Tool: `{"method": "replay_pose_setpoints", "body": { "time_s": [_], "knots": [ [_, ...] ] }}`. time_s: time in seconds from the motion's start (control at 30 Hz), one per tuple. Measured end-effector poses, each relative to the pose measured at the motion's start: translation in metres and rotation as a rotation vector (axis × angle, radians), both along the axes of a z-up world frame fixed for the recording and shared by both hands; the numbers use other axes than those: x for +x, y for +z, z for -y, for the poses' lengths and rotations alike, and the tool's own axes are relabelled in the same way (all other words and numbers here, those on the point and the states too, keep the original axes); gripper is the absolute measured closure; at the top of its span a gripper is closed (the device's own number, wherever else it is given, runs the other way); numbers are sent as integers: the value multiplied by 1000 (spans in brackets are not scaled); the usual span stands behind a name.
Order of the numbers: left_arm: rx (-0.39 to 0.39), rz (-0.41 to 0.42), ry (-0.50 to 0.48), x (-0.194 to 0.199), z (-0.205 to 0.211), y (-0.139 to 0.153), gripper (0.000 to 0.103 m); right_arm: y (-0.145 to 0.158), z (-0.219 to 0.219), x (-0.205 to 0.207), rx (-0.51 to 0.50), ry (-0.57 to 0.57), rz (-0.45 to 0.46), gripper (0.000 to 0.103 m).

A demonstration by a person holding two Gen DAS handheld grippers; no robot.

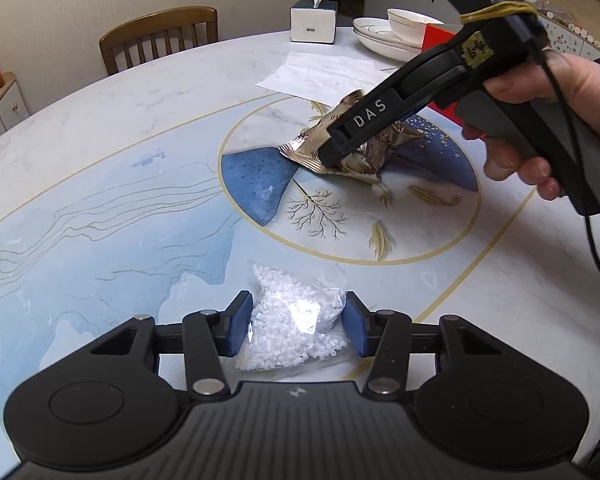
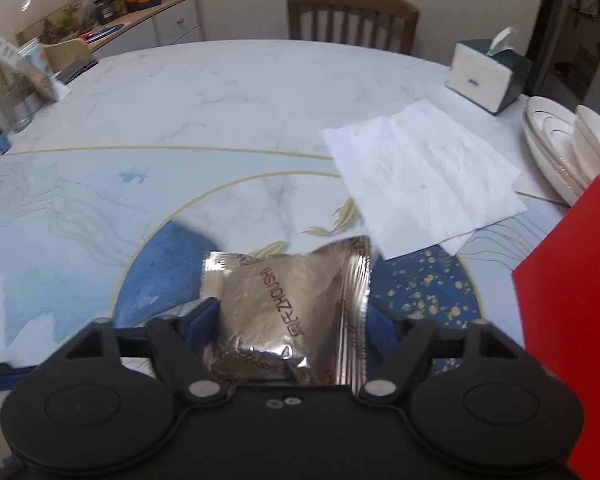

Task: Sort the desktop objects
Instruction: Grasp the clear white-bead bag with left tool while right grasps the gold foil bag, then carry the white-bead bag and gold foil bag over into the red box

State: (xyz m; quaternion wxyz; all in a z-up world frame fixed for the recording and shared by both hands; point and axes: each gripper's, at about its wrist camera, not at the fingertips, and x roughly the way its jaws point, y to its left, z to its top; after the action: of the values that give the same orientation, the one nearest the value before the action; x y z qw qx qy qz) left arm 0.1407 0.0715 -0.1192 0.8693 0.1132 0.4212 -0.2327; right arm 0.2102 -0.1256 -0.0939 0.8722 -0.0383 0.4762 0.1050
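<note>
A clear bag of white beads point(image 1: 288, 320) lies on the table near the front edge. My left gripper point(image 1: 296, 326) straddles it, and both blue pads point(image 1: 238, 326) press its sides. A crinkled silver foil packet point(image 2: 284, 300) with red print rests on the table's round centre motif. My right gripper point(image 2: 292, 320) is shut on that foil packet, one pad against each side. In the left wrist view, the right gripper point(image 1: 332, 152) slants down from the upper right onto the foil packet point(image 1: 360, 156), held by a hand point(image 1: 540, 120).
A white paper sheet point(image 2: 420, 176) lies behind the packet. A red box point(image 2: 572, 320) stands at the right, with stacked plates and a bowl point(image 2: 580, 148) and a tissue box point(image 2: 484, 76) behind it. A wooden chair point(image 2: 352, 16) is at the far edge, jars point(image 2: 20, 100) at the left.
</note>
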Motion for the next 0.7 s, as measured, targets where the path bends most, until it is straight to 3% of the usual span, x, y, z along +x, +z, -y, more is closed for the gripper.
{"method": "replay_pose_setpoints", "body": {
  "time_s": [0.13, 0.27, 0.7],
  "knots": [
    [-9, -11, 9, 2, 0, 2, 64, 3, -5, -7, -24, 21, 3, 49],
    [-22, -23, 25, 4, 0, 2, 65, 8, -3, -15, -6, 22, -1, 54],
    [-67, -30, 52, 6, 7, 24, 66, 31, 4, -48, 29, 33, -7, 55]
  ]
}}
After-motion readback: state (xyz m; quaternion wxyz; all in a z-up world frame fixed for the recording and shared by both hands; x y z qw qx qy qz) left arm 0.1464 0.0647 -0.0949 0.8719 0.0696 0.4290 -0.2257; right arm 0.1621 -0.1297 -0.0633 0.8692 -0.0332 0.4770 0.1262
